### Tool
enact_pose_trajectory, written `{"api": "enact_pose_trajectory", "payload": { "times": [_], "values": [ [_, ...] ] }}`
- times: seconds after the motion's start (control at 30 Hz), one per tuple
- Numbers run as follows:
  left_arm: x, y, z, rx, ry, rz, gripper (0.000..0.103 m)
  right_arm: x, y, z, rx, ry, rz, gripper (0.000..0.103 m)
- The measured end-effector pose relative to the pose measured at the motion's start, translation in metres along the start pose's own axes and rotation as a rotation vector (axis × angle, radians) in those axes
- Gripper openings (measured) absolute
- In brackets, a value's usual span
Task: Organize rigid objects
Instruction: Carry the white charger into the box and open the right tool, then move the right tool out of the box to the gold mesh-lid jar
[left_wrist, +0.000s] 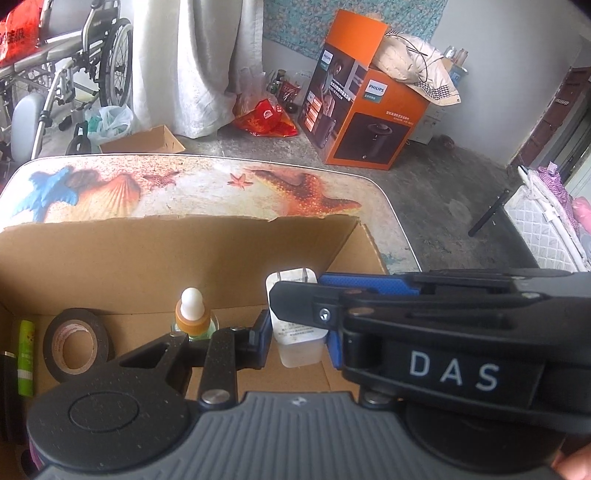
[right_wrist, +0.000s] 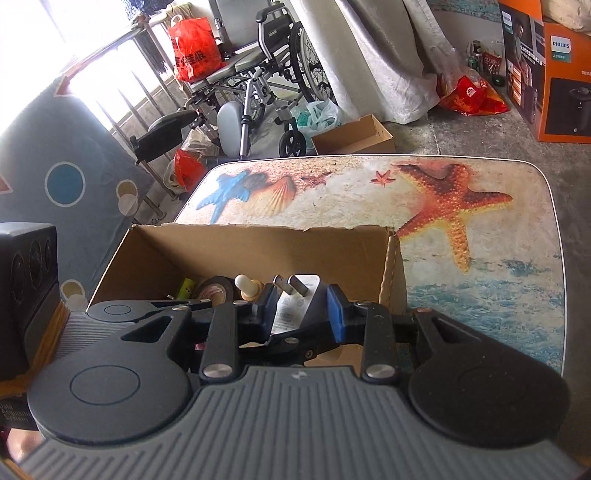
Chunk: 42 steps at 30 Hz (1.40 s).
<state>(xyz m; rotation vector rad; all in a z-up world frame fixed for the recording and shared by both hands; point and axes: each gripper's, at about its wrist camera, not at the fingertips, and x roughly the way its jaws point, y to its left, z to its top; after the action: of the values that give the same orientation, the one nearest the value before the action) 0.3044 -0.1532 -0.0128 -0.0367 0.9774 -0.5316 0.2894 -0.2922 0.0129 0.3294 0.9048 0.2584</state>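
A white charger plug (left_wrist: 295, 328) with two metal prongs hangs over the right end of an open cardboard box (left_wrist: 147, 266). My left gripper (left_wrist: 299, 343) is shut on it, its blue pads (left_wrist: 263, 334) pressing the plug's sides. My right gripper (right_wrist: 303, 308) is shut on the same plug (right_wrist: 295, 308); its black body marked DAS (left_wrist: 454, 373) crosses in from the right and hides the left gripper's right finger. Inside the box lie a black tape roll (left_wrist: 75, 343), a dropper bottle (left_wrist: 192, 314) with an orange collar, and a green tube (left_wrist: 26, 354).
The box (right_wrist: 240, 251) stands on a table with a starfish print (right_wrist: 480, 258). A black box (right_wrist: 29, 277) stands left of it. On the floor beyond are a small carton (right_wrist: 351, 136), a wheelchair (right_wrist: 258, 74) and an orange Philips box (left_wrist: 369, 110).
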Motion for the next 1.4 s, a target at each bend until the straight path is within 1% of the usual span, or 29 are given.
{"api": "enact_pose_trajectory", "payload": {
  "times": [0.13,0.33,0.47,0.57,0.6,0.67,0.7,0.77,0.8,0.83,0.9,0.97,1.03,1.13,1.2,1.23,1.3,1.4],
  "values": [
    [0.010,-0.001,0.003,-0.009,0.016,0.019,0.032,0.004,-0.002,0.003,-0.022,-0.004,0.004,0.028],
    [0.019,0.000,0.001,-0.030,0.038,0.003,0.032,0.005,0.000,0.004,-0.041,-0.010,0.000,0.028],
    [0.019,-0.002,0.001,-0.039,0.035,0.002,0.032,0.005,0.000,0.004,-0.031,-0.014,0.004,0.028],
    [0.014,-0.003,0.000,-0.046,0.030,0.001,0.032,-0.003,0.000,0.003,-0.020,-0.032,0.025,0.028],
    [0.011,-0.003,0.000,-0.047,0.026,0.001,0.034,-0.006,0.000,0.002,-0.017,-0.040,0.030,0.028],
    [0.003,-0.004,-0.001,-0.043,0.016,0.002,0.045,-0.018,0.001,0.001,-0.006,-0.062,0.047,0.028],
    [-0.003,-0.005,-0.002,-0.038,0.004,0.001,0.047,-0.025,0.001,-0.001,0.001,-0.076,0.058,0.028],
    [-0.020,-0.010,-0.005,-0.013,-0.026,0.000,0.058,-0.045,0.003,-0.007,0.019,-0.111,0.087,0.028],
    [-0.029,-0.012,-0.007,-0.001,-0.038,0.001,0.062,-0.054,0.005,-0.011,0.028,-0.130,0.100,0.029],
    [-0.038,-0.014,-0.010,0.009,-0.051,0.001,0.067,-0.070,0.007,-0.018,0.038,-0.160,0.114,0.029],
    [-0.060,-0.018,-0.020,0.031,-0.082,-0.006,0.072,-0.097,0.014,-0.034,0.046,-0.217,0.138,0.031],
    [-0.083,-0.022,-0.032,0.056,-0.114,-0.014,0.080,-0.120,0.021,-0.052,0.051,-0.263,0.149,0.033],
    [-0.106,-0.025,-0.047,0.088,-0.145,-0.023,0.085,-0.144,0.031,-0.076,0.047,-0.304,0.175,0.041],
    [-0.139,-0.027,-0.070,0.118,-0.178,-0.025,0.089,-0.171,0.042,-0.109,0.059,-0.351,0.214,0.045],
    [-0.161,-0.025,-0.090,0.136,-0.203,-0.032,0.094,-0.186,0.049,-0.134,0.077,-0.380,0.241,0.046],
    [-0.171,-0.023,-0.101,0.147,-0.213,-0.034,0.096,-0.193,0.051,-0.146,0.092,-0.391,0.257,0.047],
    [-0.187,-0.020,-0.123,0.168,-0.228,-0.024,0.098,-0.201,0.053,-0.167,0.125,-0.400,0.288,0.047],
    [-0.202,-0.011,-0.152,0.178,-0.212,0.002,0.099,-0.207,0.057,-0.197,0.176,-0.385,0.333,0.048]
  ]
}}
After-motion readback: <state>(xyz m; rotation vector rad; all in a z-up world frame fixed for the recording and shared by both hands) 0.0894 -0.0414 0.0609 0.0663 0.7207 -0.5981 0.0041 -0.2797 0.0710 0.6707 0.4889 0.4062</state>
